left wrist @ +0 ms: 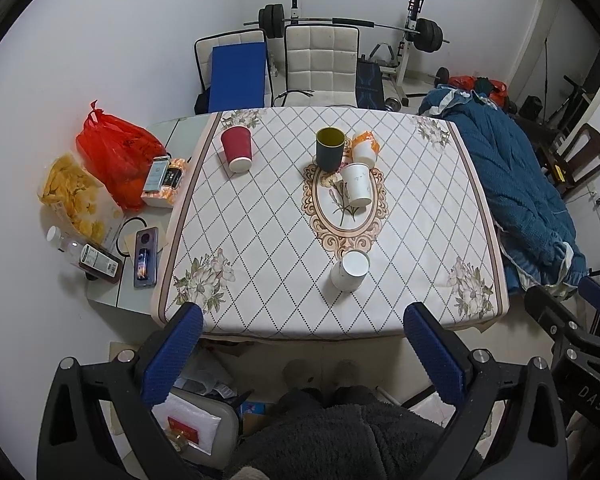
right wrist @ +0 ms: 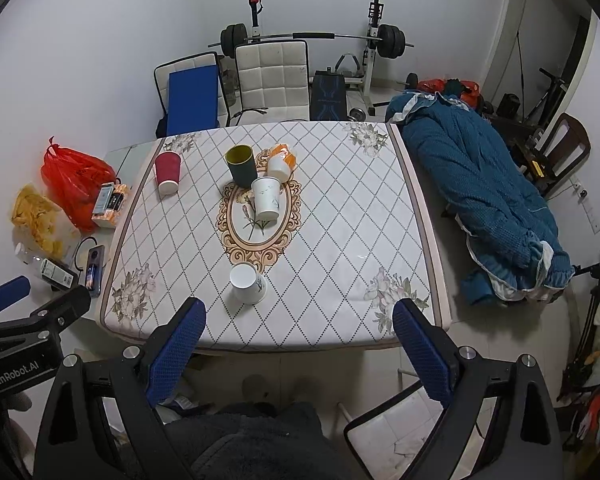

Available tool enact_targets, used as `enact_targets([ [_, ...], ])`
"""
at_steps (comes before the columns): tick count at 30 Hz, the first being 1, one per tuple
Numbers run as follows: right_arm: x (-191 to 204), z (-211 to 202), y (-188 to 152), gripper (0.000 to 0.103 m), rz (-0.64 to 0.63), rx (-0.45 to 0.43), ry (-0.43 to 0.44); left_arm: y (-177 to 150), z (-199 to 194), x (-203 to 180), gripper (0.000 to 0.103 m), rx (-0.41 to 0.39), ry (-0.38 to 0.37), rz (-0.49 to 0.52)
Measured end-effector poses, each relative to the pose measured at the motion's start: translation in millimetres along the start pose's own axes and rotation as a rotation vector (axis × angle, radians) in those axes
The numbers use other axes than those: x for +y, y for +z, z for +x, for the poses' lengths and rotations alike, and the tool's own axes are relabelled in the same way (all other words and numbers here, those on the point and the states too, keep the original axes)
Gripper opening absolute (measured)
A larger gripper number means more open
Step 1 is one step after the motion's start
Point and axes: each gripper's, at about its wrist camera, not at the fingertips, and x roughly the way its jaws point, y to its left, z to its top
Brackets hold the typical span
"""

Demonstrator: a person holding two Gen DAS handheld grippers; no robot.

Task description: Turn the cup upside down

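Note:
Several cups stand on the patterned tablecloth point(left wrist: 260, 240). A dark green cup point(left wrist: 330, 149) point(right wrist: 241, 165) stands upright with its mouth up. A red cup point(left wrist: 237, 148) point(right wrist: 167, 173), a white cup point(left wrist: 357, 184) point(right wrist: 266, 197), an orange-patterned cup point(left wrist: 365, 147) point(right wrist: 281, 163) and a near white cup point(left wrist: 350, 270) point(right wrist: 247, 283) stand bottom up. My left gripper point(left wrist: 302, 332) is open and empty above the table's near edge. My right gripper point(right wrist: 298, 326) is open and empty, also at the near edge.
A red bag point(left wrist: 114, 148), a snack bag point(left wrist: 74, 196), boxes, a bottle point(left wrist: 88, 254) and a phone point(left wrist: 145, 258) lie on the grey side surface at left. A blue quilt point(left wrist: 516, 196) lies right of the table. Chairs and a barbell rack stand behind.

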Motion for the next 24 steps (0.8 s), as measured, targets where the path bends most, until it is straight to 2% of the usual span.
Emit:
enact_targets([
  [24,0,17,4,0.097,-0.016,0.021,0.015,3,3,2,0.103,0.018,0.006,-0.005],
])
